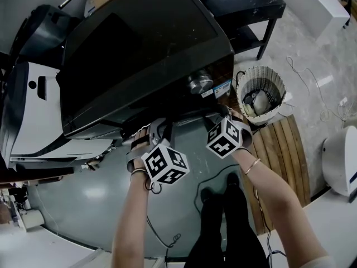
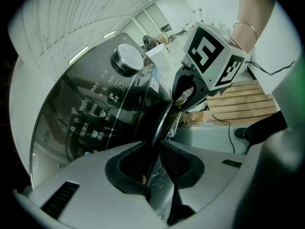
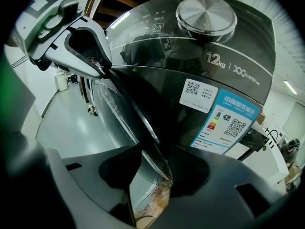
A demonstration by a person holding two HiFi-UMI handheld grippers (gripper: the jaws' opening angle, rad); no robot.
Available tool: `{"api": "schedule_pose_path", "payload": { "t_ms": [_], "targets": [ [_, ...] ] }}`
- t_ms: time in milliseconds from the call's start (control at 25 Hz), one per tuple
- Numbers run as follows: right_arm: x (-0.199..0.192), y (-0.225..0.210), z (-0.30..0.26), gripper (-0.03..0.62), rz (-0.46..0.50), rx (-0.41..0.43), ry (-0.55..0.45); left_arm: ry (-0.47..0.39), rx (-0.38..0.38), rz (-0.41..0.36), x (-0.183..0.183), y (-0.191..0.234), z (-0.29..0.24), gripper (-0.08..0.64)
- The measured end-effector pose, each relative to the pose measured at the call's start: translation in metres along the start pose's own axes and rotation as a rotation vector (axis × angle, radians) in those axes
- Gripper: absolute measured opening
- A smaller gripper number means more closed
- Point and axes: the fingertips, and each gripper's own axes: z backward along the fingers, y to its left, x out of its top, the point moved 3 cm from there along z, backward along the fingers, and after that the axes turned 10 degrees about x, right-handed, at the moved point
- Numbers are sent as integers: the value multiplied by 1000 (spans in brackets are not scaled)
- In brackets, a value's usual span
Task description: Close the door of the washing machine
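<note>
A dark top-loading washing machine (image 1: 145,43) fills the upper head view, its silver knob (image 1: 199,84) on the control panel. My left gripper (image 1: 149,135) is shut on the thin front edge of the door (image 2: 162,123), which runs between its pads (image 2: 176,161). In the right gripper view, my right gripper (image 3: 152,168) straddles the same door edge (image 3: 138,123), its jaws wide, with a gap beside the edge. The left gripper (image 3: 90,51) shows further along that edge. Blue and white stickers (image 3: 224,123) sit under the knob (image 3: 206,14).
A wicker basket (image 1: 261,91) stands right of the machine, beside wooden slats (image 1: 284,155). A black bench (image 1: 245,4) is behind. White appliances stand at the left (image 1: 33,110) and far right (image 1: 341,161). A cable (image 1: 206,183) lies on the grey floor by my legs.
</note>
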Motion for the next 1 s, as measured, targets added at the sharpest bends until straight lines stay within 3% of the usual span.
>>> {"api": "schedule_pose_path", "payload": {
  "t_ms": [480, 680, 1000],
  "targets": [
    [-2, 2, 3, 181, 32, 18, -5, -2, 39, -10, 0, -2, 3, 97],
    [-5, 1, 5, 192, -27, 5, -36, -6, 49, -1, -1, -3, 3, 99],
    [-6, 3, 9, 192, -41, -10, -40, -3, 52, -1, -1, -2, 6, 107]
  ]
}}
